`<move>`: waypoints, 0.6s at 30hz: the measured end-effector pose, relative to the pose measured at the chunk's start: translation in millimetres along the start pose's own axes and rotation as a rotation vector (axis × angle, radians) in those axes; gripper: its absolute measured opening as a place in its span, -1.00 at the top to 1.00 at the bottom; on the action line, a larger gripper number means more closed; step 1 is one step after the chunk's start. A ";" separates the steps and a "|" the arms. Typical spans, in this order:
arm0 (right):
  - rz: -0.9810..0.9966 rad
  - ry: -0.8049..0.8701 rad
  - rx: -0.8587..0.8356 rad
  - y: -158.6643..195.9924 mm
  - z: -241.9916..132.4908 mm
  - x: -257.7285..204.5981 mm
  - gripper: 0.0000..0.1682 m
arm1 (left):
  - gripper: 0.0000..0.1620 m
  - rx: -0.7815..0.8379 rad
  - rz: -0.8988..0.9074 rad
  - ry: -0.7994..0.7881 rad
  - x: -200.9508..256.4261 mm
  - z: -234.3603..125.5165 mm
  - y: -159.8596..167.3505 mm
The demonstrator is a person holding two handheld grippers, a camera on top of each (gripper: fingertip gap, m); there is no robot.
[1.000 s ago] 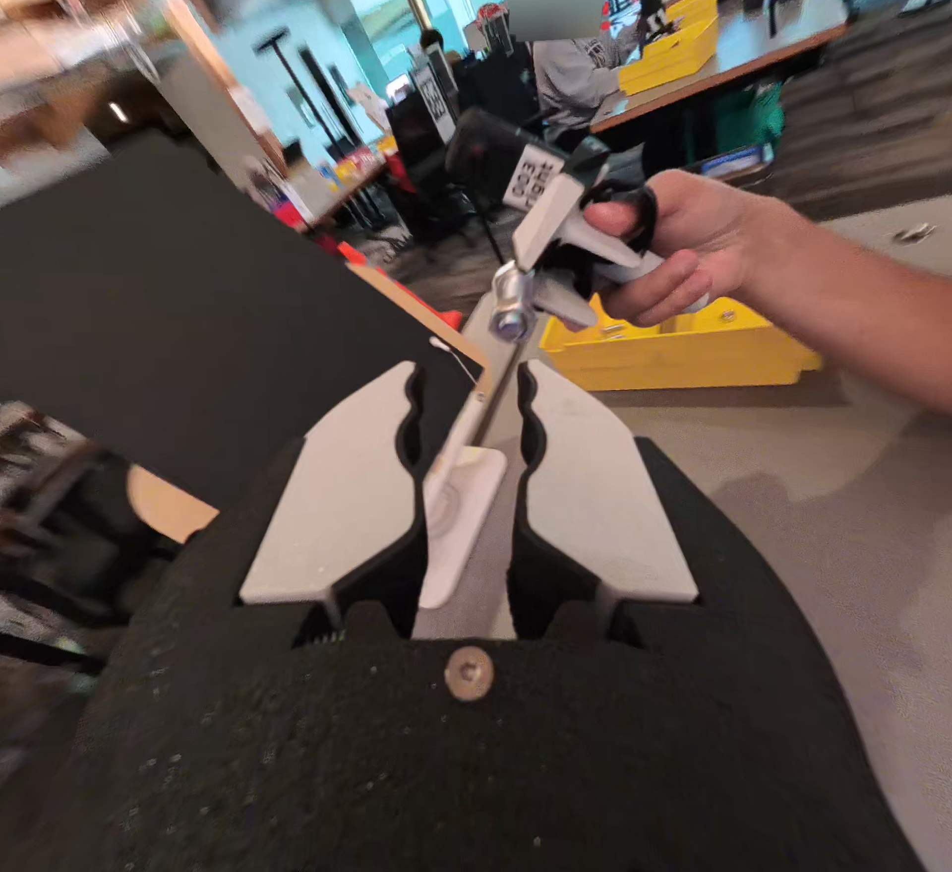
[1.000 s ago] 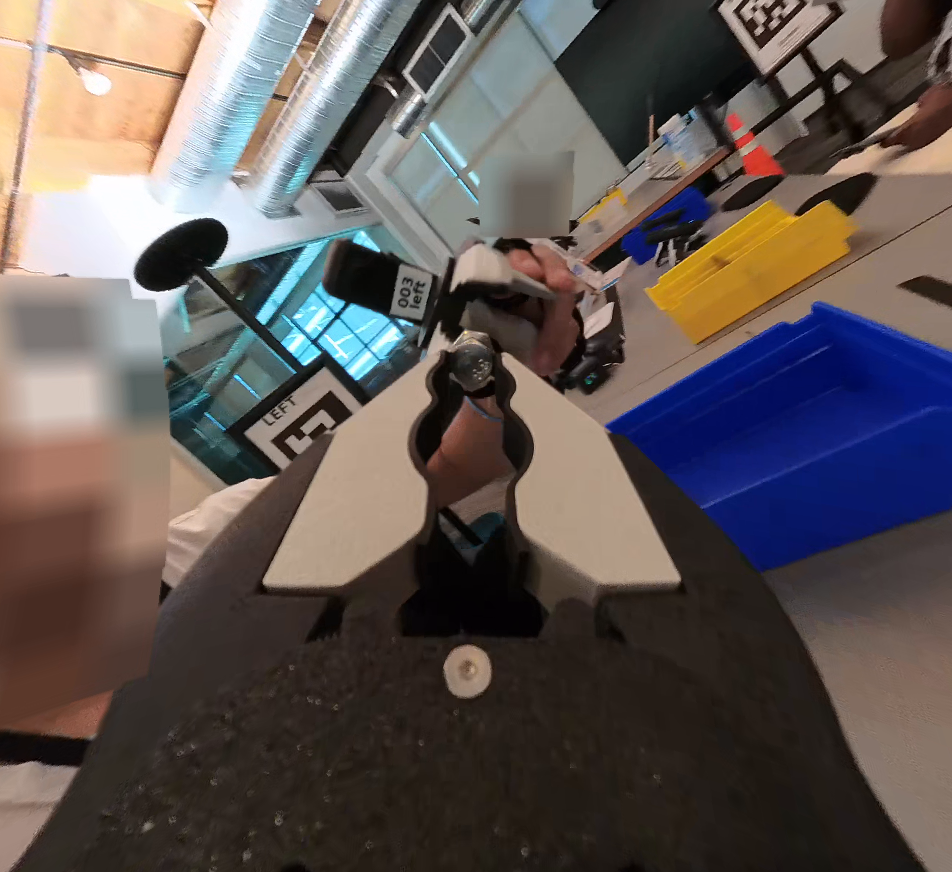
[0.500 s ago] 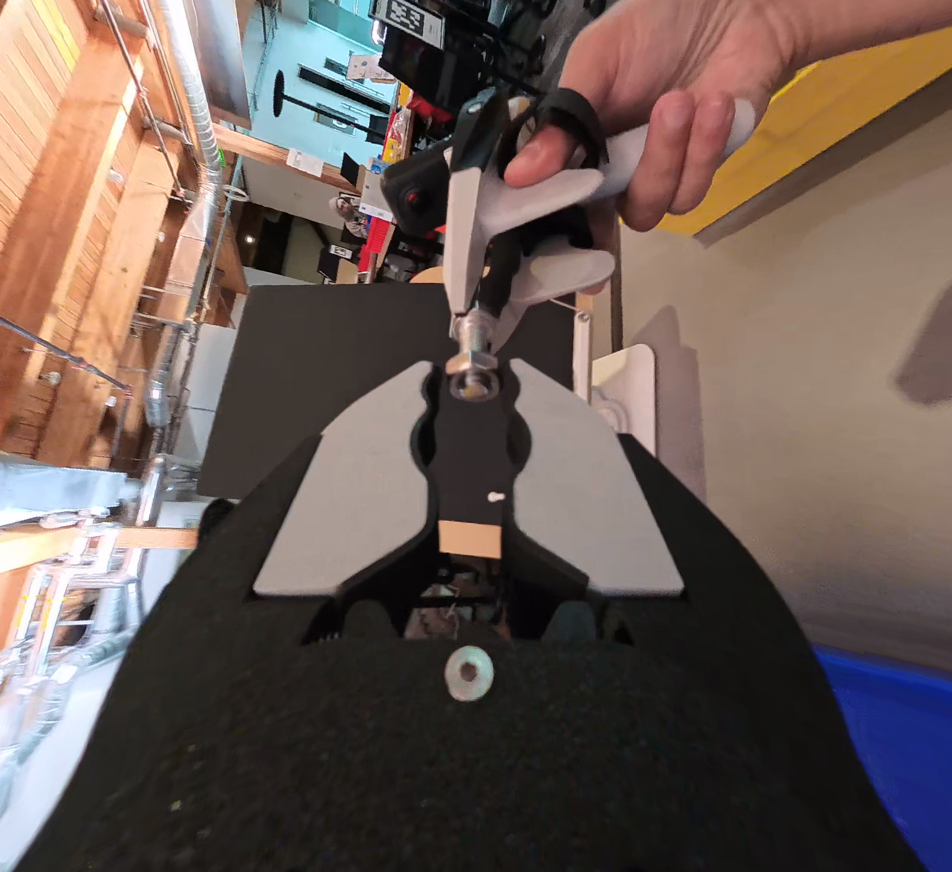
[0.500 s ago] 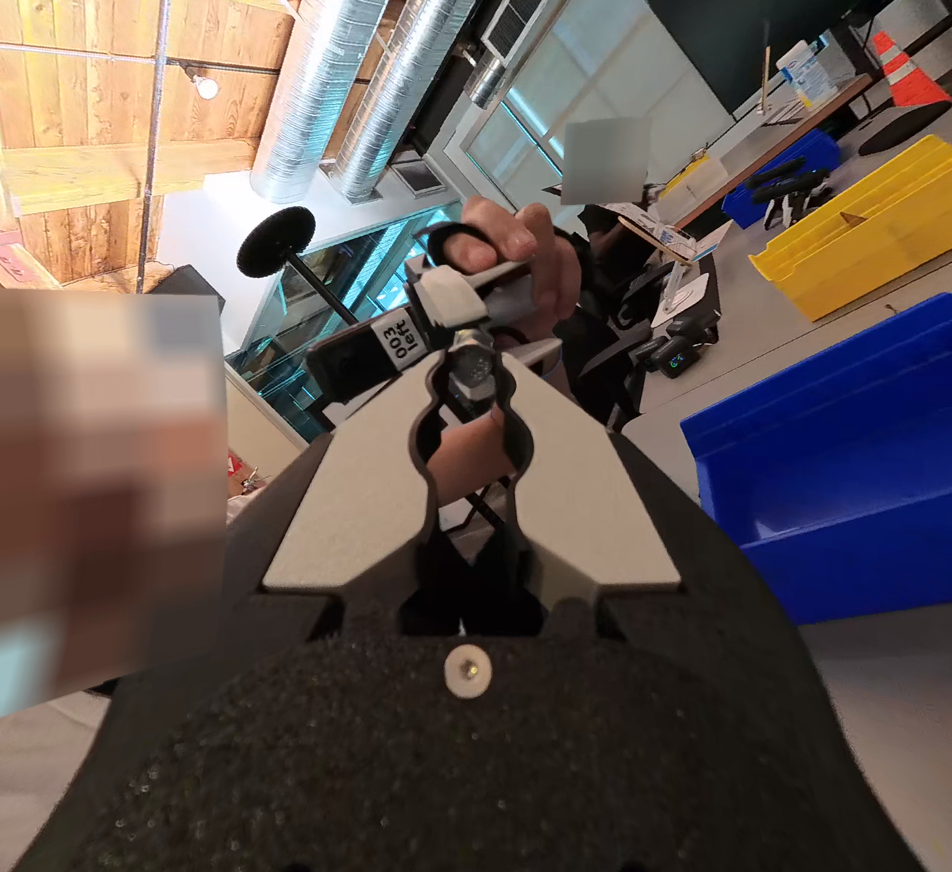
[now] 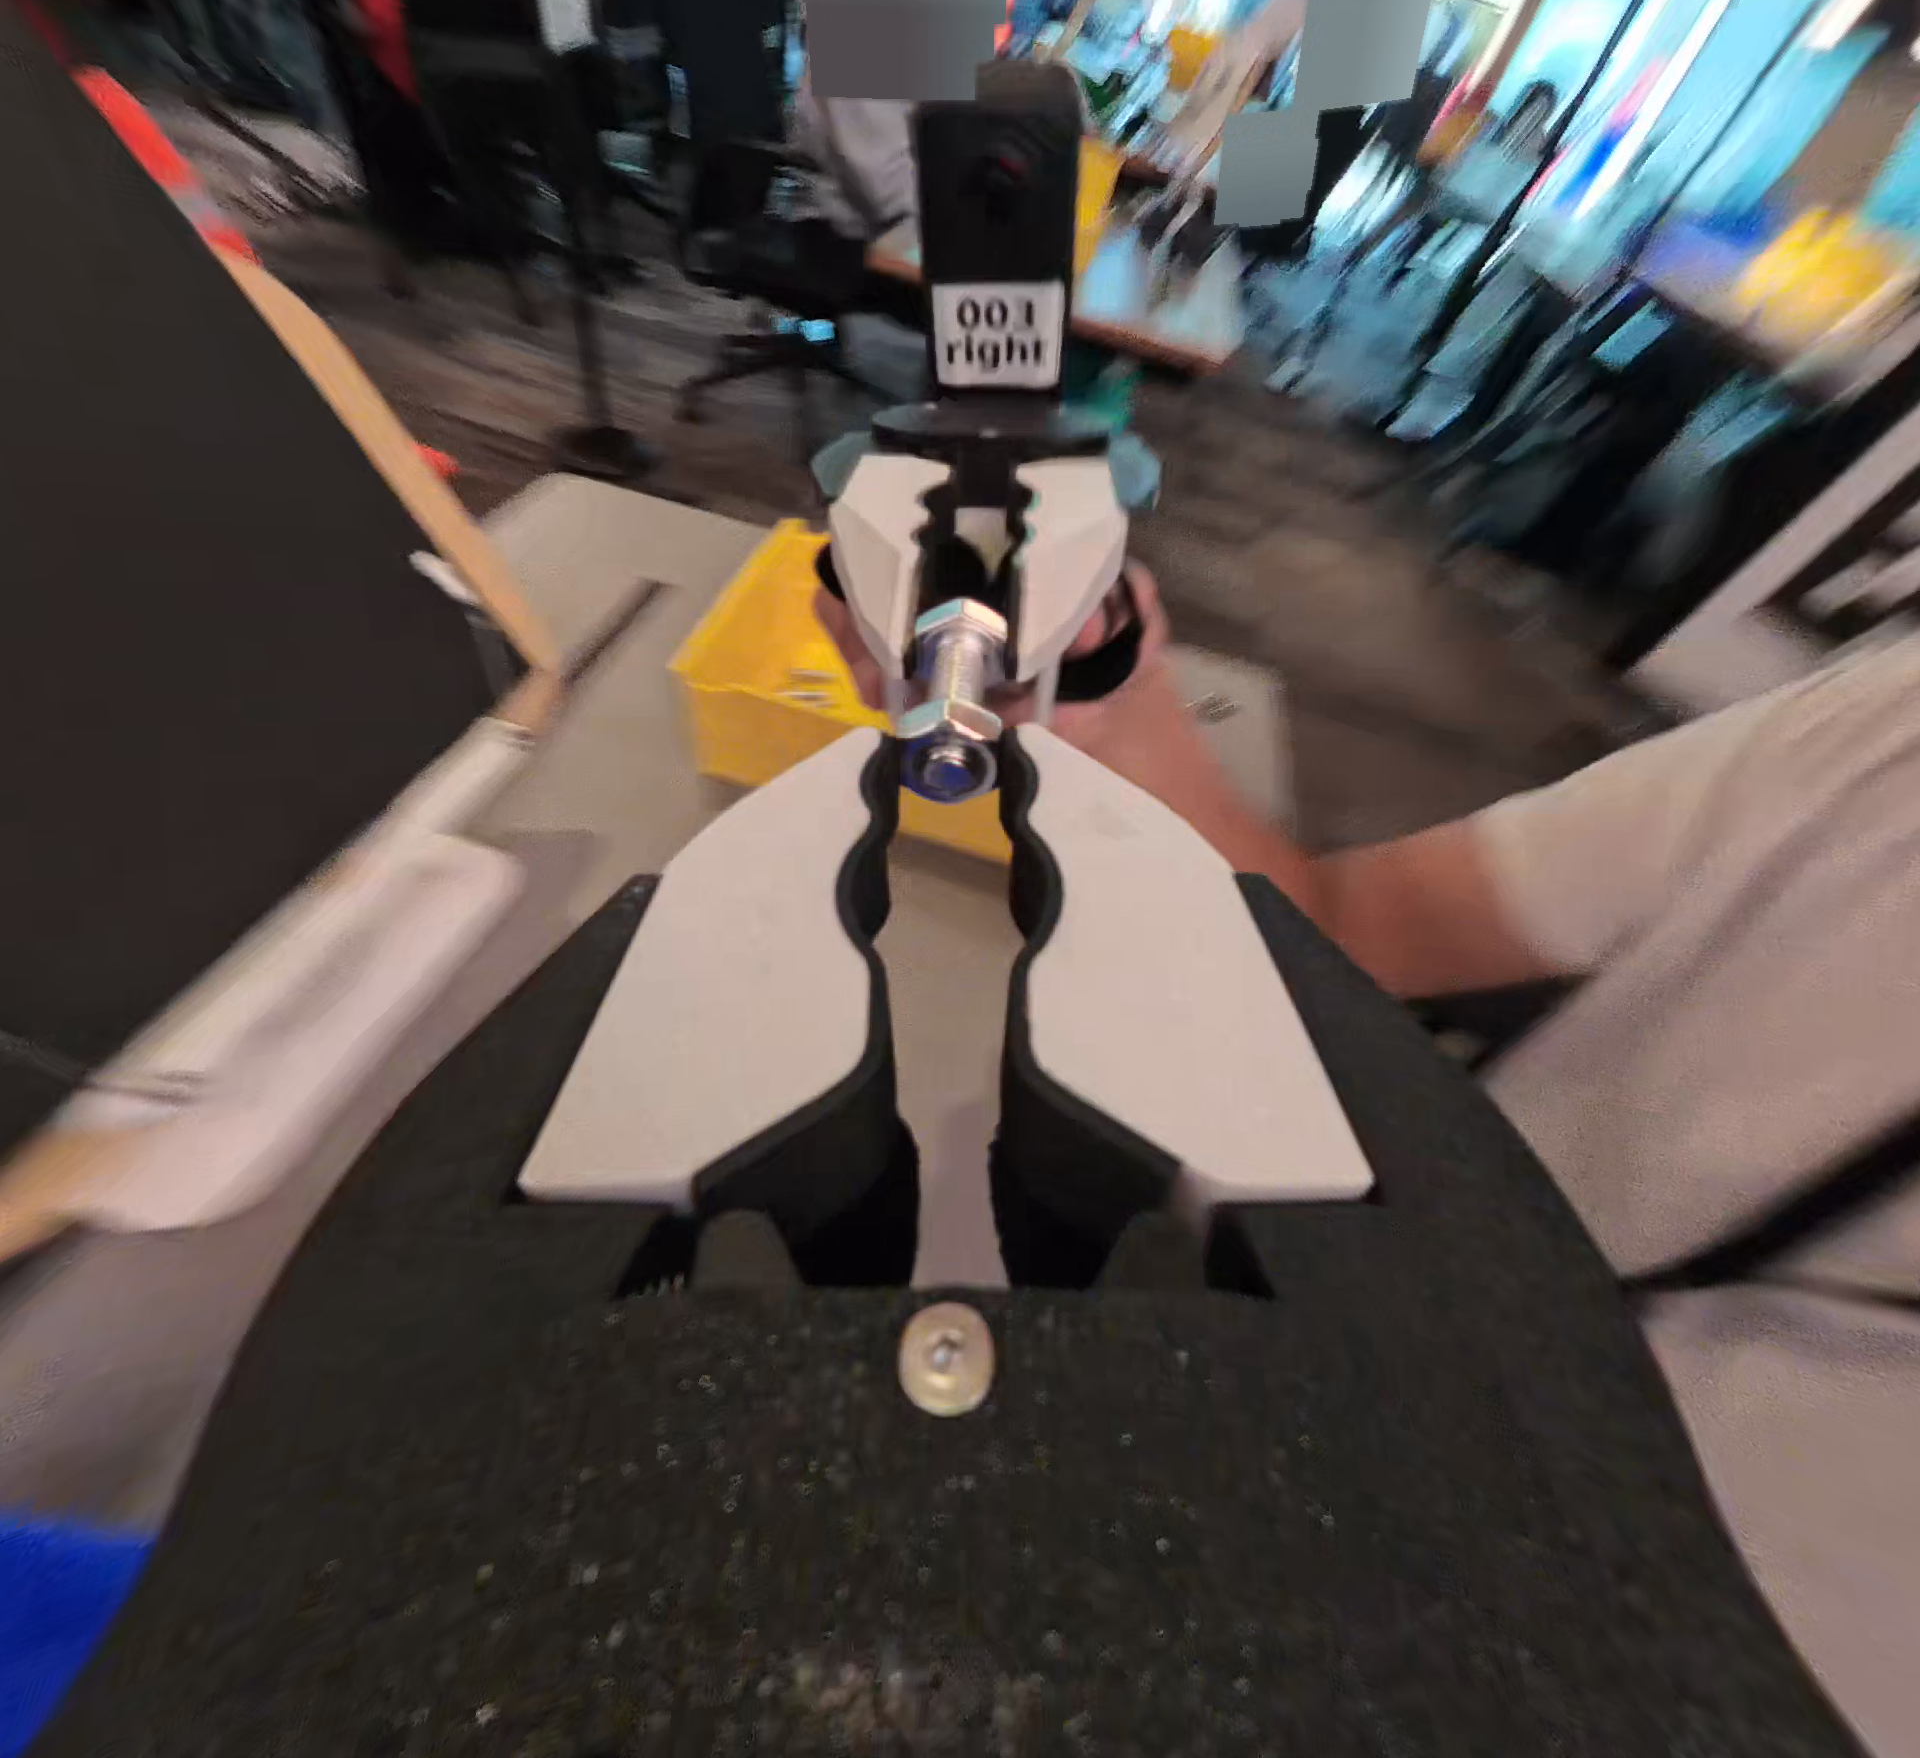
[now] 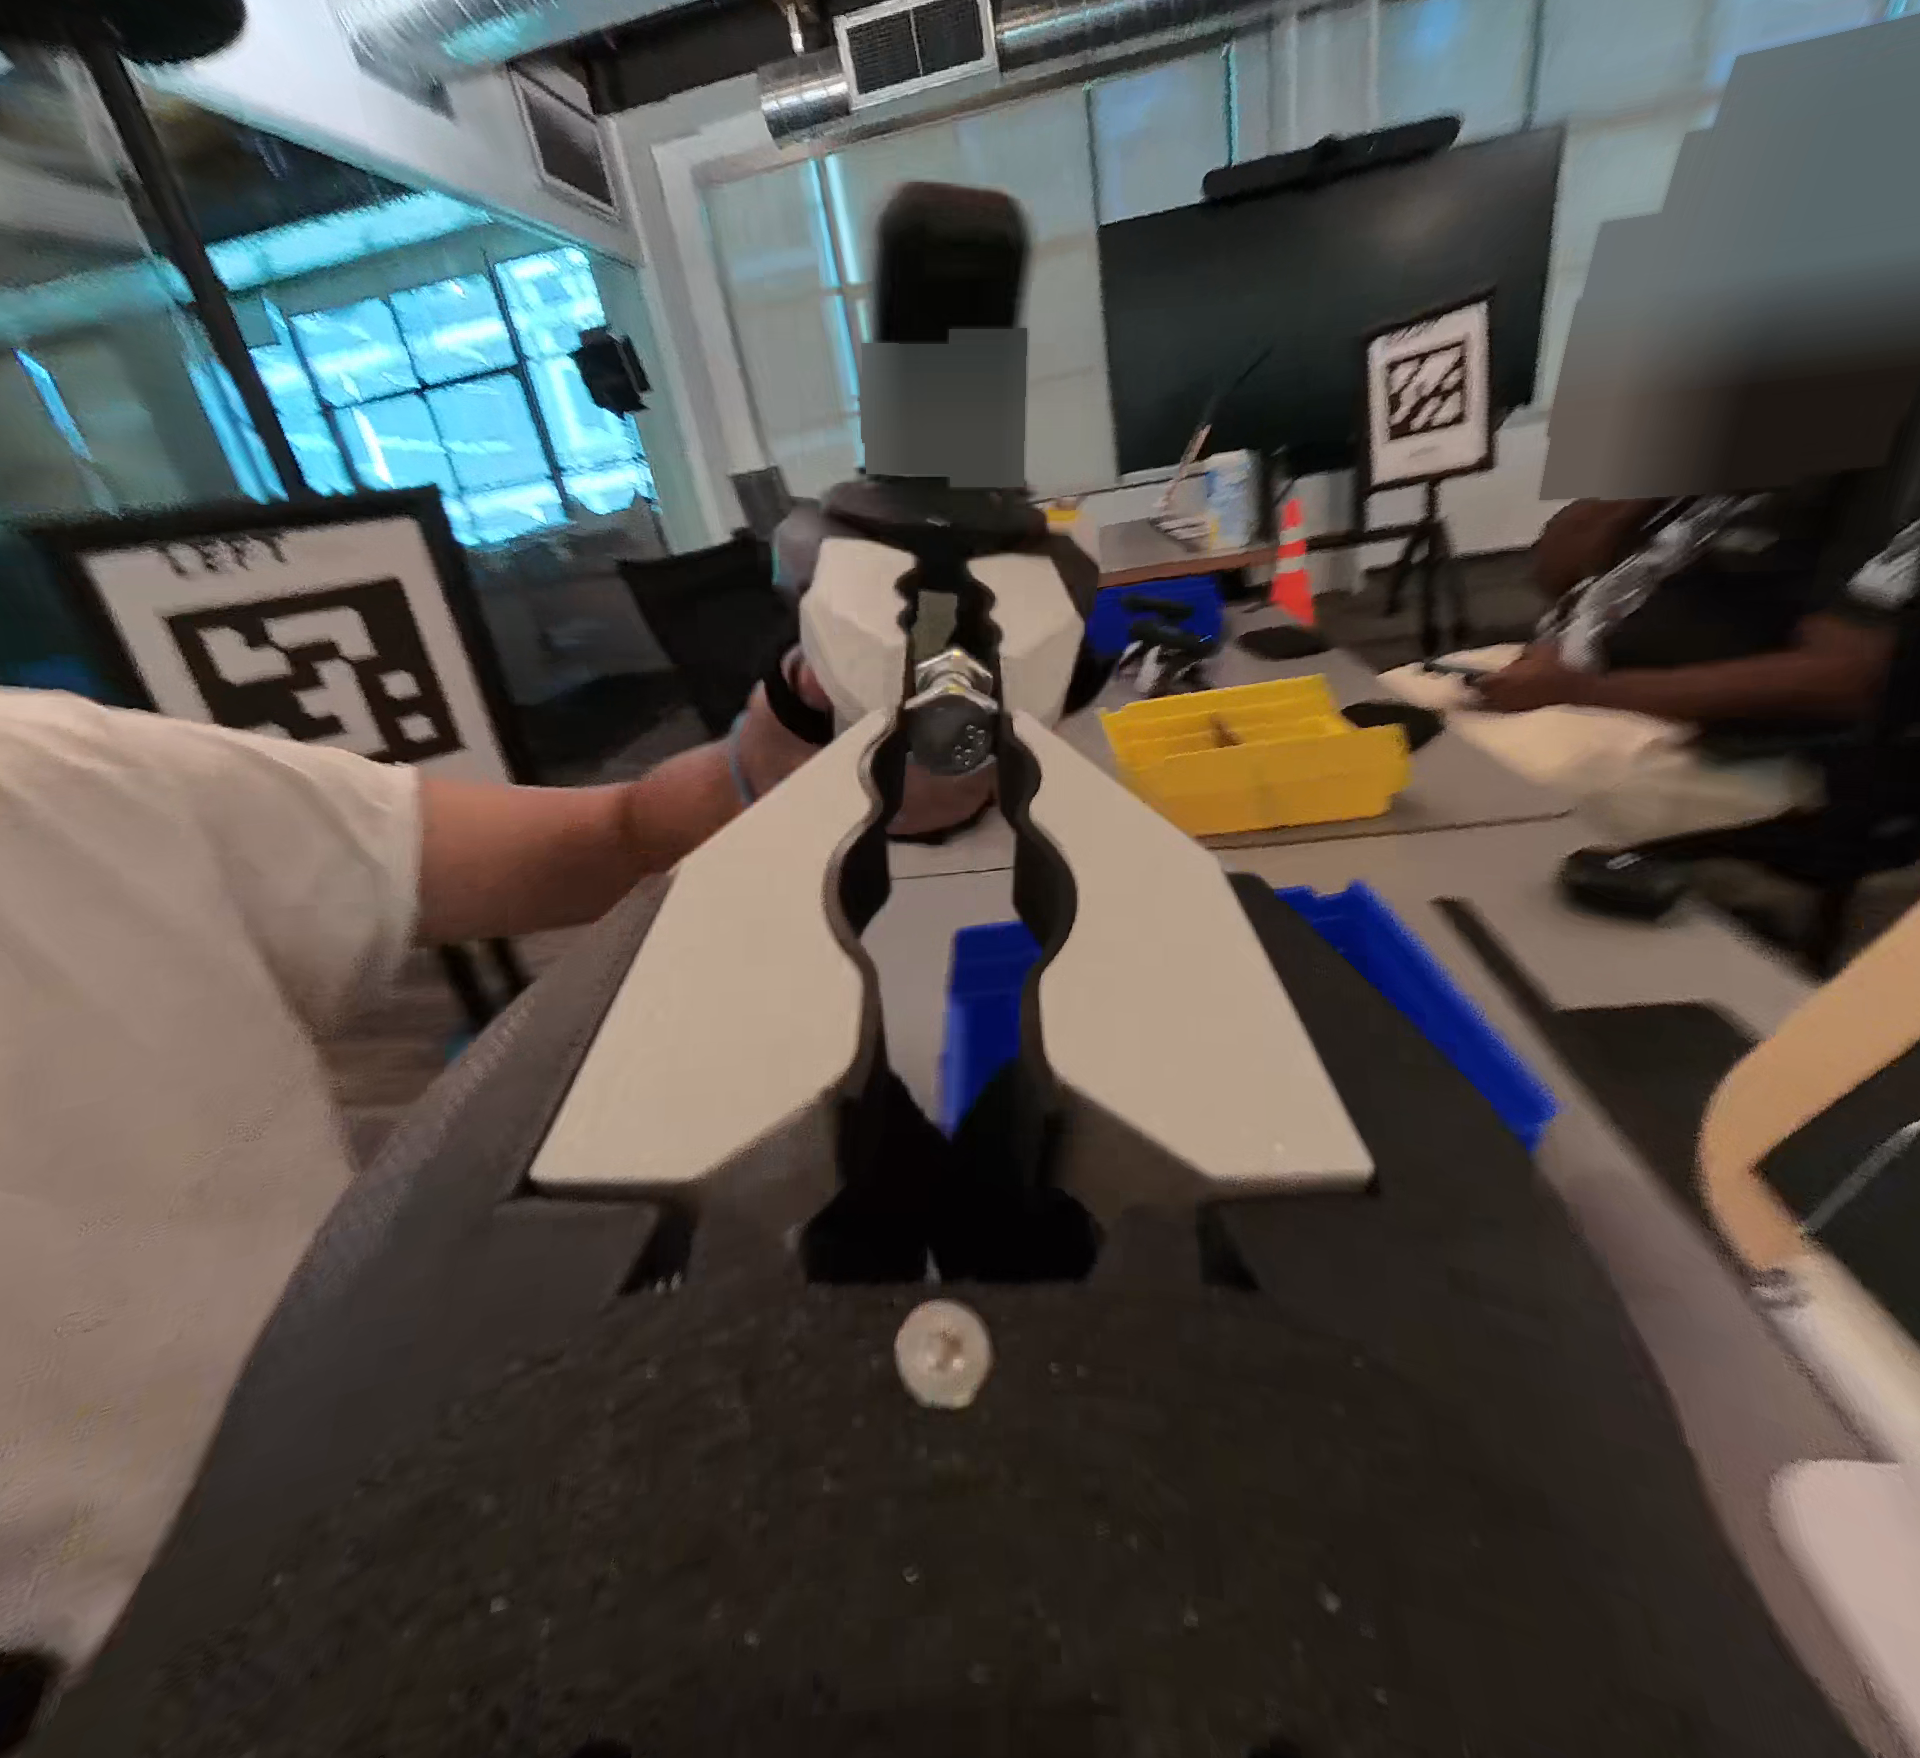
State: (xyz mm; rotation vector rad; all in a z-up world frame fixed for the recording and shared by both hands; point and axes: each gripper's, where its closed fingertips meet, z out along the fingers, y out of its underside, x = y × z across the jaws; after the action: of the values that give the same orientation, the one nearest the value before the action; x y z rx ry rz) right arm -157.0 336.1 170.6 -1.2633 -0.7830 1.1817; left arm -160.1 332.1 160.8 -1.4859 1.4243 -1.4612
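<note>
Both claws have rolled upright since half a second ago, when each view was tipped on its side, and they now face each other level and head-on, with the bolt between them as before.

Below them lies the grey counter [image 6: 1507,877]. A black board with a pale wooden edge [image 5: 208,565] stands at the left of the left wrist view. An open blue plastic bin [image 6: 1403,981] sits on the counter under the right claw, and a yellow plastic bin with dividers [image 6: 1257,763] stands farther back, behind the left claw's tips in the left wrist view [image 5: 758,669].

The left claw [image 5: 943,768] is pressed in on the silver hex nut with a blue ring [image 5: 940,770], which sits between its tips. The right claw [image 6: 948,742] is pinched on the hexagonal head of the silver threaded bolt [image 6: 951,737]. Each claw also shows in the other's view, the right one [image 5: 961,612] beyond the left tips and the left one [image 6: 940,638] beyond the right tips.

The bolt [image 5: 956,669] is held in the air above the counter, running straight from one claw to the other, its head in the right claw and its threaded end in the nut.
</note>
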 end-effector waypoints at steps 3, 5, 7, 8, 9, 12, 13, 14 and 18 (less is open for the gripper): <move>-0.212 0.105 -0.012 0.8 0.9 5.4 0.79 | 0.78 0.090 -0.405 0.184 -3.1 -1.8 -6.0; -0.307 0.168 -0.054 4.8 1.3 10.3 0.80 | 0.78 0.122 -0.565 0.263 -8.6 -2.4 -4.8; -0.371 0.212 -0.092 8.6 1.7 14.3 0.80 | 0.78 0.145 -0.685 0.316 -13.6 -2.8 -2.8; -0.385 0.223 -0.103 10.0 1.8 15.5 0.80 | 0.79 0.150 -0.720 0.339 -14.9 -3.1 -1.9; -0.378 0.222 -0.104 10.2 2.2 15.5 0.80 | 0.79 0.152 -0.727 0.359 -15.0 -3.5 -1.4; -0.277 0.205 -0.073 8.0 2.7 17.1 0.79 | 0.70 0.163 -0.567 0.325 -15.1 -5.1 -1.3; -0.235 0.205 -0.059 6.9 1.9 19.4 0.79 | 0.65 0.169 -0.488 0.288 -15.8 -5.8 -1.8; -0.191 0.204 -0.051 6.8 0.6 22.2 0.79 | 0.61 0.169 -0.420 0.248 -17.2 -6.6 -1.9; 0.032 0.213 -0.040 12.2 -5.8 38.2 0.80 | 0.46 0.135 -0.229 0.080 -29.0 -11.5 0.8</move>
State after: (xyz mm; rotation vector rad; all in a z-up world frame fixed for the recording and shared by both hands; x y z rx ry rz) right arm -144.3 369.6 151.7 -1.4136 -0.6339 1.0402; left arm -165.7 362.0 153.9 -1.5606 1.2049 -1.7370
